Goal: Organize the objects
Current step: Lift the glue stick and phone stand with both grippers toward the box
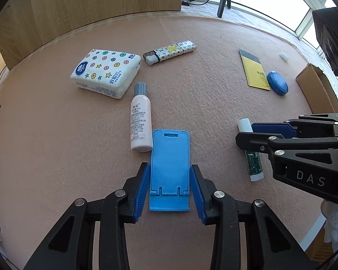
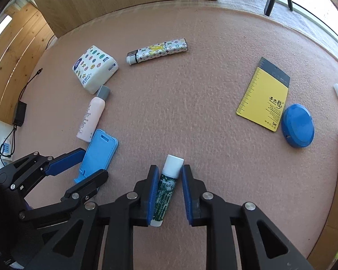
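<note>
A blue phone stand (image 1: pixel 170 157) lies flat on the pink mat, and my left gripper (image 1: pixel 170 171) straddles it with both blue pads against its long sides. From the right wrist view that left gripper (image 2: pixel 94 164) clasps the stand (image 2: pixel 99 153) at the lower left. A green tube with a white cap (image 2: pixel 166 189) lies between the pads of my right gripper (image 2: pixel 170 167). The left pad touches it, while a narrow gap shows at the right pad. In the left wrist view the right gripper (image 1: pixel 244 132) hangs over the tube (image 1: pixel 254 164).
A tissue pack (image 1: pixel 106 72), a patterned lighter (image 1: pixel 171 51) and a pink bottle (image 1: pixel 140 123) lie beyond the stand. Far right are a yellow card (image 1: pixel 255 69), a blue round tin (image 1: pixel 277 83), a small white cap (image 1: pixel 283 56) and a cardboard box (image 1: pixel 317 87). A wooden panel stands behind.
</note>
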Action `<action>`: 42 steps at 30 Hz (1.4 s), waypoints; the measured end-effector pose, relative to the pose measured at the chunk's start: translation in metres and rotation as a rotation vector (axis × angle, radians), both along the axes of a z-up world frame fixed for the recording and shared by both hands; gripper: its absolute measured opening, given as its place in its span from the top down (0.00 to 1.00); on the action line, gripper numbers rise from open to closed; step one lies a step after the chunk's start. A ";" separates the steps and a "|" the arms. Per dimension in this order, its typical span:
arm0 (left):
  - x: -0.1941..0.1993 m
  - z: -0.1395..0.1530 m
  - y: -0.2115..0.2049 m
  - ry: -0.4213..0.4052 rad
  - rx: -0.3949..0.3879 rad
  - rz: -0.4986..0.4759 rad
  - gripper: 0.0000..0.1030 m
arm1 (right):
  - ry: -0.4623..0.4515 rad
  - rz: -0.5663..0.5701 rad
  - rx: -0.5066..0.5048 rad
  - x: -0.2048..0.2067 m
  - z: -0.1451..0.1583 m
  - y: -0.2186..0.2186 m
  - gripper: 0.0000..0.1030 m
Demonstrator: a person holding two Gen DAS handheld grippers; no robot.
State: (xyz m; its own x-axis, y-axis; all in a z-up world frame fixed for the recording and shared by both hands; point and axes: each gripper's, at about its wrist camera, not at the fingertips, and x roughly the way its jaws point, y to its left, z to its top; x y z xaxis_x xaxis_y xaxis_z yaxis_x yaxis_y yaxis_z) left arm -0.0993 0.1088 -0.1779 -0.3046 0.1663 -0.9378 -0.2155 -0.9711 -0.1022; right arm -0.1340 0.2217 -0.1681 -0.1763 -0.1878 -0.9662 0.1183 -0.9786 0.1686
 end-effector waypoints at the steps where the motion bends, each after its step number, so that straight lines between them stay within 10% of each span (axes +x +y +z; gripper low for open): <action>1: 0.000 0.000 0.000 0.000 0.003 0.003 0.62 | 0.000 0.001 0.003 0.002 0.000 0.000 0.75; 22: 0.013 0.000 -0.003 0.000 0.038 0.066 0.62 | 0.087 0.074 0.102 0.041 0.002 -0.008 0.86; 42: 0.023 0.041 0.043 0.068 0.072 0.061 0.62 | 0.237 -0.086 0.069 0.102 0.055 0.087 0.87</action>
State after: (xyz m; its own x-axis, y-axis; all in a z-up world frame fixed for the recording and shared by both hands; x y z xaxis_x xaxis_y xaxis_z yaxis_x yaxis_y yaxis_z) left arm -0.0766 0.1518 -0.1368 -0.3787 0.2113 -0.9011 -0.1648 -0.9734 -0.1590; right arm -0.0323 0.3090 -0.1133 -0.4118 -0.0974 -0.9061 0.0624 -0.9950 0.0786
